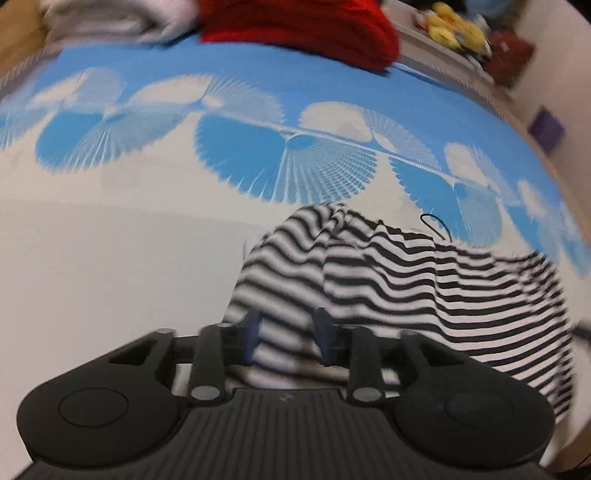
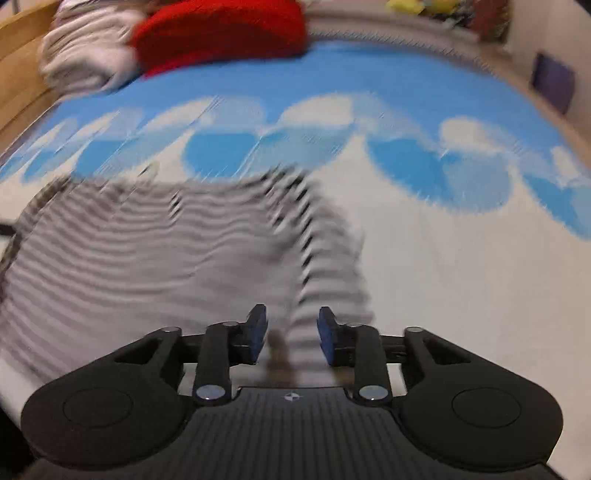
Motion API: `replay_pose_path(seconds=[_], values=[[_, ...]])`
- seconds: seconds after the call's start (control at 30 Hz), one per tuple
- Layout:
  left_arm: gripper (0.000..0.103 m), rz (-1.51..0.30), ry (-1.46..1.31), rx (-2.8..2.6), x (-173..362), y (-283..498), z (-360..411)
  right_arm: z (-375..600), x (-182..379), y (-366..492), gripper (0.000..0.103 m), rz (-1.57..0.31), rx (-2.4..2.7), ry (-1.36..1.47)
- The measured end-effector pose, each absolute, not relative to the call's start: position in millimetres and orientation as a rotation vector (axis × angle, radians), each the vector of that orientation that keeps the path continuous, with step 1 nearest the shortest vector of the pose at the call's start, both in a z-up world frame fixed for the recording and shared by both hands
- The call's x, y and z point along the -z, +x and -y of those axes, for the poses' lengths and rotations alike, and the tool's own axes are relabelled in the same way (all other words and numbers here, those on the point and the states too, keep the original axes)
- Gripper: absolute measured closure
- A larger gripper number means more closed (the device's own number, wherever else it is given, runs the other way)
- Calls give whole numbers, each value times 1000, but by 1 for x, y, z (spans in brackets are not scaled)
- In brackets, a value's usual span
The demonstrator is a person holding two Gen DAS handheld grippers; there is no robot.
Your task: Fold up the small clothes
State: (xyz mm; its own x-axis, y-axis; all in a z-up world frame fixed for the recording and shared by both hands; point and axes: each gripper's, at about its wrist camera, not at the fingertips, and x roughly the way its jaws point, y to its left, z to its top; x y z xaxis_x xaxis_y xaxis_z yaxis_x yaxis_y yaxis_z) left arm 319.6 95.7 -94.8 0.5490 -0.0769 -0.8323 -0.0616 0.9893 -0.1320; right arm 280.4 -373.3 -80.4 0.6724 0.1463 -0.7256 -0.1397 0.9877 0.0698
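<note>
While both pairs of tongs stand released, left gripper (image 1: 288,338) and right gripper (image 2: 291,338) hang over one rumpled black-and-white striped cloth garment (image 1: 388,280) on the blue-and-white fan-patterned bedspread (image 1: 110,258); beyond, one red knitted bundle (image 1: 295,26), one grey-white pile (image 1: 110,18).

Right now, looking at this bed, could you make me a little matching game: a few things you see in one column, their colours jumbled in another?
Things:
1. garment lying under both grippers
2. knitted bundle at the far edge
3. soft toy on the far ledge
4. gripper pads

Colours:
A. yellow
B. dark blue
C. black and white stripes
D. red

Pairs: 1-C, 2-D, 3-A, 4-B
</note>
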Motion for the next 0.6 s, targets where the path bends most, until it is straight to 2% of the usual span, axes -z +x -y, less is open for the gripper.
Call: replay_pose_path(seconds=[0.03,0.07,0.17,0.2,0.23,0.27,0.3,0.37,0.53,0.57,0.6], values=[[47,-981,-112,-10,98,326,-88,373,80,288,59,-806,-125,9],[46,-975,-92,-33,100,332,-86,373,82,296,58,-798,-83,11],[47,-973,-115,-66,110,342,-94,376,93,322,58,-795,-25,18],[51,-978,-130,-60,113,346,-98,374,97,328,58,-807,-28,18],[83,-988,-136,-44,114,350,-101,373,101,331,59,-823,-41,17],[102,-995,-126,-38,117,358,-100,370,104,336,76,-836,-67,17],[102,-972,-108,-56,120,364,-103,368,106,341,102,-837,-86,19],[102,-920,-114,-77,117,372,-108,363,106,346,102,-816,-44,11],[94,-1049,-121,-68,133,385,-105,365,123,358,100,-902,-4,1],[86,-1018,-120,-85,124,383,-105,363,120,357,94,-893,5,-22],[82,-984,-131,-80,113,378,-105,362,114,354,88,-872,17,-32]])
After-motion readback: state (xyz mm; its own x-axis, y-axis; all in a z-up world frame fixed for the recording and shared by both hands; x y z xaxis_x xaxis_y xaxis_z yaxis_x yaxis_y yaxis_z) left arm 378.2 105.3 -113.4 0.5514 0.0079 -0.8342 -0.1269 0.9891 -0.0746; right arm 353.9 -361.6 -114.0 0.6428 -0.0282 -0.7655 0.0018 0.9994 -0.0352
